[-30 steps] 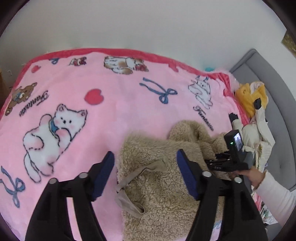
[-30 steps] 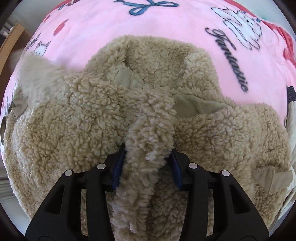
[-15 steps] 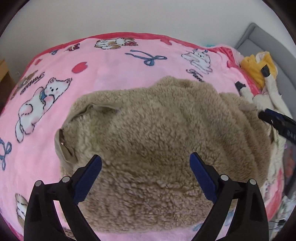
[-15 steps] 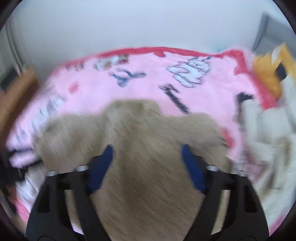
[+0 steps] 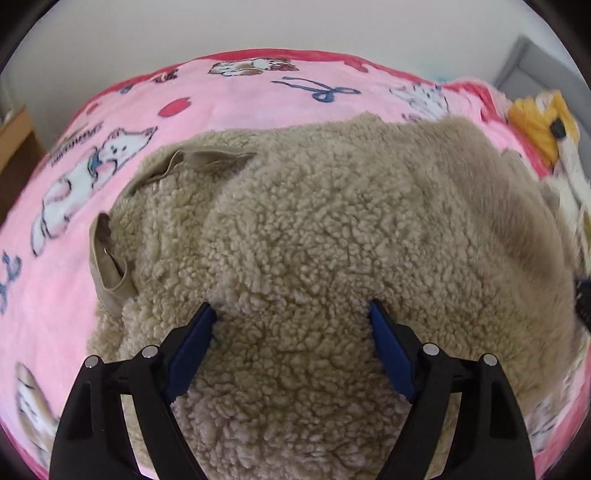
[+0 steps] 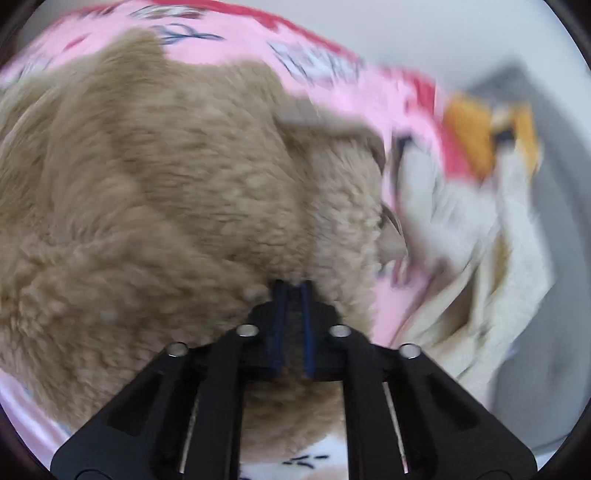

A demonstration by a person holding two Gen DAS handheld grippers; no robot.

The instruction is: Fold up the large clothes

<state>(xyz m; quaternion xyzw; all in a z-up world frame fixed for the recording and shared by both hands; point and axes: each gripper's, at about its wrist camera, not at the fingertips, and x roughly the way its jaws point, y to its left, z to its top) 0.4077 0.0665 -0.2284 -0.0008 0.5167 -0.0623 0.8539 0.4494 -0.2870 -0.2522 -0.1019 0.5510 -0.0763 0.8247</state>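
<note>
Fleece: a tan sherpa jacket (image 5: 332, 229) lies heaped on the pink blanket (image 5: 59, 280) and fills most of both my views.
Jacket position: it sits across the near middle of the bed, curly pile facing up, smooth beige trim (image 5: 110, 266) folded out along its left edge.
My left gripper (image 5: 291, 317): jaws spread wide, blue pads (image 5: 192, 347) pressed down into the pile on either side of a broad hump of fleece; nothing is pinched between them.
My right gripper (image 6: 293, 295): jaws drawn nearly together, with a thin fold of the jacket (image 6: 166, 206) clamped between the blue pads at its right-hand edge.
Right view sharpness: heavily smeared, so fine detail of the fold is lost.
Blanket: pink with a red border, printed with white cats, blue bows and red hearts.
Beside the jacket: a cream garment (image 6: 491, 258) is bunched just right of it, with a yellow garment (image 5: 535, 125) beyond, both against the grey upholstered bed frame (image 6: 569, 206).
Background: a pale wall (image 5: 295, 26) behind the bed.
</note>
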